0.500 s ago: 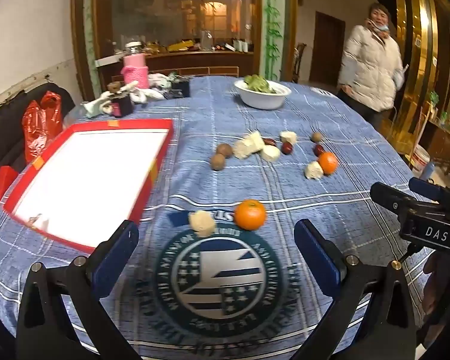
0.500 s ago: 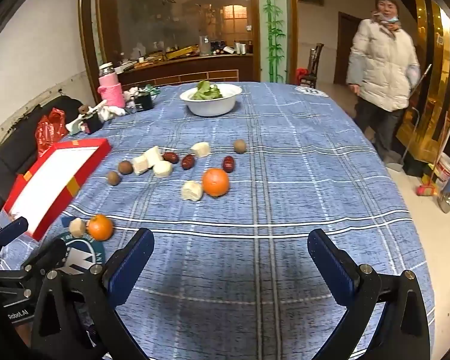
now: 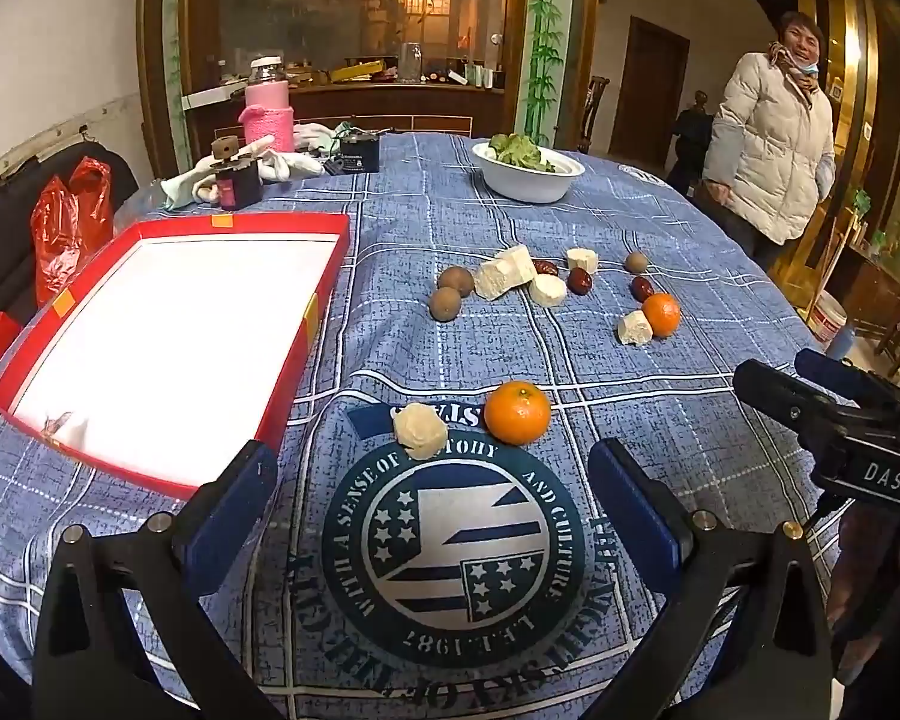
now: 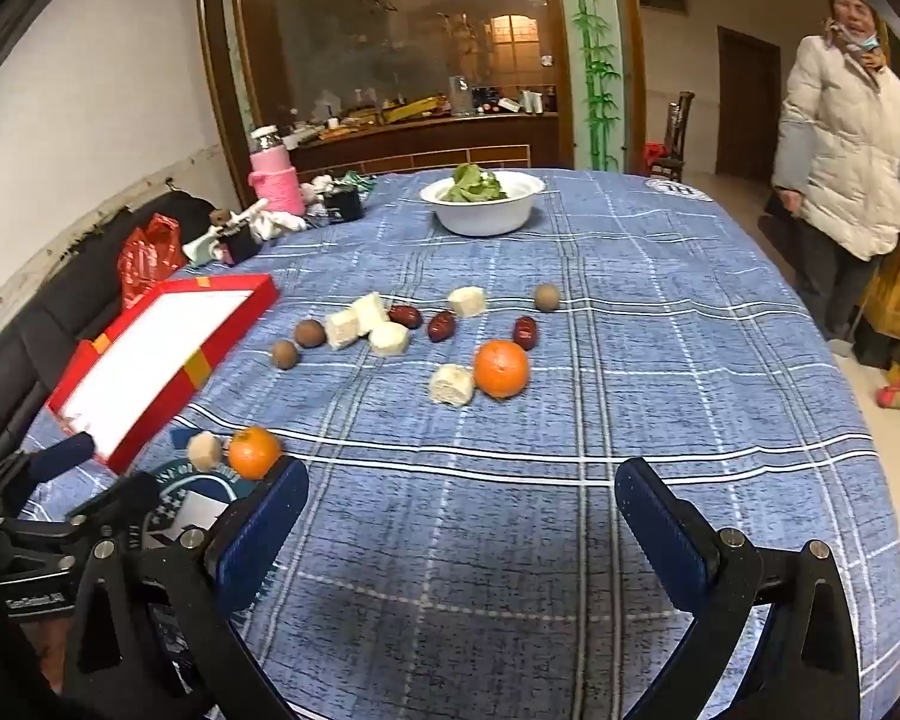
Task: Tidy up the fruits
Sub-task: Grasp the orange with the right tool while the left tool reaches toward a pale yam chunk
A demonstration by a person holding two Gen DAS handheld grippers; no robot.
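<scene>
Left claw (image 3: 432,498) stands wide, empty, above the table (image 3: 660,228). Right claw (image 4: 462,516) likewise wide, empty. Nearest orange (image 3: 517,412) lies at 12 o'clock of the left claw, beside a pale chunk (image 3: 420,430). Red tray (image 3: 168,336) at 10 o'clock. Farther: second orange (image 3: 661,314), brown fruits, red dates, white bowl (image 3: 528,171).

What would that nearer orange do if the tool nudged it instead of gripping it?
The nearer orange looks round and sits free on the flat cloth, so a nudge would likely roll it. It seems to touch or nearly touch the pale chunk, which it might bump. Its skin looks smooth and firm, so the open left tool could probably pinch it safely.
</scene>
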